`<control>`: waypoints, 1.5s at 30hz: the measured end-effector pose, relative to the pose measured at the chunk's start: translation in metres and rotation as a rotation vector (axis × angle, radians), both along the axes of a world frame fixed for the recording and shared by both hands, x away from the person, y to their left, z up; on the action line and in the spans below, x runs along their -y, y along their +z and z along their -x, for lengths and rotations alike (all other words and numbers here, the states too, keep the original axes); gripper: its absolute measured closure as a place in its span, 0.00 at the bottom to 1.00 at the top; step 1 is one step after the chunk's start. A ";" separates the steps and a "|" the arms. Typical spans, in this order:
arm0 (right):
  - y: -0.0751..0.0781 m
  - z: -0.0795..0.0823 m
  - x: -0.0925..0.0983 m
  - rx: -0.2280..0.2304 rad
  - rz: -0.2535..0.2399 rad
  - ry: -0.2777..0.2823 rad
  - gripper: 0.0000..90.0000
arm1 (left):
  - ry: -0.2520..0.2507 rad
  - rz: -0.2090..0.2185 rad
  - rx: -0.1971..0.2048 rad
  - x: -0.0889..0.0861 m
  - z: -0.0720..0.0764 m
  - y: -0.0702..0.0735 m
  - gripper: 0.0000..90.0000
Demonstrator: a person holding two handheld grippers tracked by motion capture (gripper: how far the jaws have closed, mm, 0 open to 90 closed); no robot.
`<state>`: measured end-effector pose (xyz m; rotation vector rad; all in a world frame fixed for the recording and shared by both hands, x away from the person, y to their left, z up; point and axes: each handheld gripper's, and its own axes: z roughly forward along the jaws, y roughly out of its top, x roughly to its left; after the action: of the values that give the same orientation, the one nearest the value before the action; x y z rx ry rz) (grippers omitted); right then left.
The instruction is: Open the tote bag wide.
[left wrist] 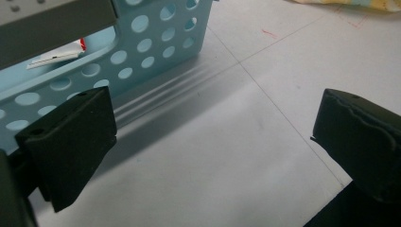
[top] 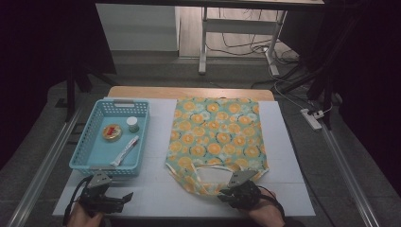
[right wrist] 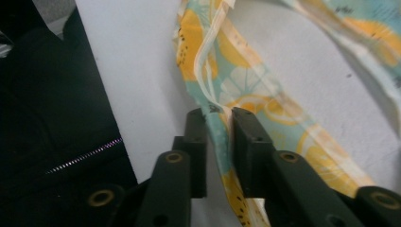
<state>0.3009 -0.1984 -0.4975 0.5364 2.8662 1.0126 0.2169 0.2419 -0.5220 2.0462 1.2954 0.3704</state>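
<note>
Right gripper view: the right gripper [right wrist: 218, 118] is seen with its jaws clamped on a strap of the bag [right wrist: 246, 90], the cloth pinched between the pads; the strap's lower run is hidden behind the jaws and its far end is cut off at the top edge. A dark zipped garment [right wrist: 61, 142] is cut off at the left. In the high view the right gripper [top: 226, 194] is seen at the bag's [top: 215, 137] near edge, where the opening lies; the one bag is spread flat on the white mat [top: 151, 189], right of the basket [top: 90, 142].

The left gripper [top: 125, 197] is held near the mat's near-left corner, just before the basket, its jaws wide apart with nothing between them, as the left gripper view shows [left wrist: 208, 142]. One basket [left wrist: 156, 42] is counted, holding three things: a round dish [top: 112, 132], a small jar [top: 133, 124] and a tube [top: 125, 150]. Their labels cannot be made out. Both hands are cut off at the bottom edge.
</note>
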 end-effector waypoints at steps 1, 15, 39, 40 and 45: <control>0.002 0.000 0.001 -0.002 -0.008 0.002 0.91 | 0.000 -0.001 0.000 0.000 0.000 0.000 0.01; 0.023 -0.028 0.008 0.024 -0.043 -0.019 0.99 | 0.002 -0.001 -0.003 0.000 0.000 0.000 0.01; 0.036 -0.105 0.001 0.035 -0.078 -0.140 1.00 | 0.006 0.006 -0.006 -0.001 -0.001 0.000 0.01; 0.037 -0.108 0.001 0.033 -0.082 -0.146 1.00 | 0.006 0.005 -0.006 -0.001 -0.001 0.000 0.01; 0.042 -0.128 -0.002 0.047 -0.093 -0.171 1.00 | 0.007 0.007 -0.005 -0.001 -0.001 0.000 0.01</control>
<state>0.4289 -0.1961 -0.4555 0.7395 2.6887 1.1173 0.2175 0.2426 -0.5224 2.0389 1.3047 0.3643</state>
